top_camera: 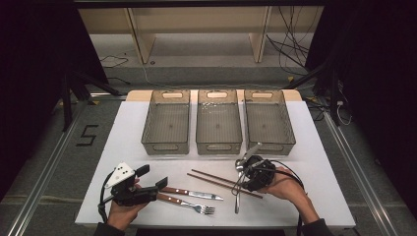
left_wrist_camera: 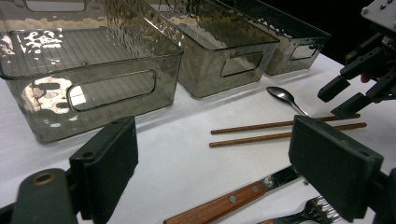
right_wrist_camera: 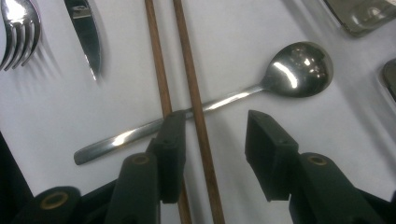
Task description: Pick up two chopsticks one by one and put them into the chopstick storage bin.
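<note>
Two brown chopsticks (top_camera: 221, 182) (right_wrist_camera: 189, 84) lie side by side across the handle of a steel spoon (right_wrist_camera: 299, 70) (top_camera: 237, 196) on the white table. My right gripper (right_wrist_camera: 215, 126) (top_camera: 244, 172) points down over them with its jaws apart. One chopstick runs between the jaws and the other passes under the left jaw; the pads do not press on either. My left gripper (top_camera: 153, 177) (left_wrist_camera: 219, 161) is held open at the front left with nothing between its jaws, beside a wood-handled knife (top_camera: 194, 193) (left_wrist_camera: 233, 198) and fork (top_camera: 192, 204) (left_wrist_camera: 308, 214).
Three smoky clear plastic bins (top_camera: 167, 142) (top_camera: 219, 145) (top_camera: 270, 143) stand in a row at the back of the white table (top_camera: 314, 162), all with nothing inside. Black cables trail from both grippers toward the front edge.
</note>
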Action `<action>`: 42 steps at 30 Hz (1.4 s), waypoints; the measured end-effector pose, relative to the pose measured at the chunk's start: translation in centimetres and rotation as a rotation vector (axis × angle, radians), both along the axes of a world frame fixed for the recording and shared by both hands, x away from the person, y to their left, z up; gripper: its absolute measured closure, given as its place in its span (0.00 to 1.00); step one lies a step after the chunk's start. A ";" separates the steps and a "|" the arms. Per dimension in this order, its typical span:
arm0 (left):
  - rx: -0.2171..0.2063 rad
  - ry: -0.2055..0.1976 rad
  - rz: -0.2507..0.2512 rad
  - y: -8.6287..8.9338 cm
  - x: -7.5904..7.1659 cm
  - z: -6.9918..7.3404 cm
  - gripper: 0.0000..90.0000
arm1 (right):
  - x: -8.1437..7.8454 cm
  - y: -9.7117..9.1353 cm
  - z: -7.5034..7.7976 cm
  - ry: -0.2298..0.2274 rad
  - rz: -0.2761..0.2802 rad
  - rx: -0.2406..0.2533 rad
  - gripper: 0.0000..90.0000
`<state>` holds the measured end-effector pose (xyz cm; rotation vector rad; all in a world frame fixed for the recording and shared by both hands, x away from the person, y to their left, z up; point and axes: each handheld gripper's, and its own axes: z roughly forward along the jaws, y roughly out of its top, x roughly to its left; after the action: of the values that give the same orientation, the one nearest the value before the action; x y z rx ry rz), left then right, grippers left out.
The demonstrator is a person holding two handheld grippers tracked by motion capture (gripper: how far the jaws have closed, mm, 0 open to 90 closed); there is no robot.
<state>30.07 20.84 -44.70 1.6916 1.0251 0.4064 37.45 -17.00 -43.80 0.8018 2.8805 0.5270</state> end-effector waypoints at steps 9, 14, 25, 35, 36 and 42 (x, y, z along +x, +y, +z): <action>0.001 0.002 0.001 0.0 0.0 0.0 0.17 | 0.2 0.4 -0.2 0.014 0.029 -0.035 0.72; 0.001 0.002 -0.001 0.0 0.0 0.0 0.17 | 0.2 0.6 -0.6 0.023 0.038 -0.059 0.75; 0.000 0.001 0.001 0.0 0.0 0.0 0.17 | 0.7 1.0 -1.6 0.044 0.084 -0.123 0.83; 0.001 0.003 0.001 0.0 0.0 0.0 0.17 | 0.7 1.2 -1.7 0.032 0.127 -0.135 0.94; 0.001 0.003 0.000 0.0 0.0 0.0 0.17 | 0.7 1.2 -1.6 0.030 0.128 -0.134 0.94; 0.002 0.005 0.002 0.0 0.0 0.0 0.17 | 0.4 0.9 -0.1 -0.010 0.109 -0.091 0.94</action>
<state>30.09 20.87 -44.73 1.6943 1.0296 0.4049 37.84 -16.06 -43.92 0.6301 2.9270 0.4059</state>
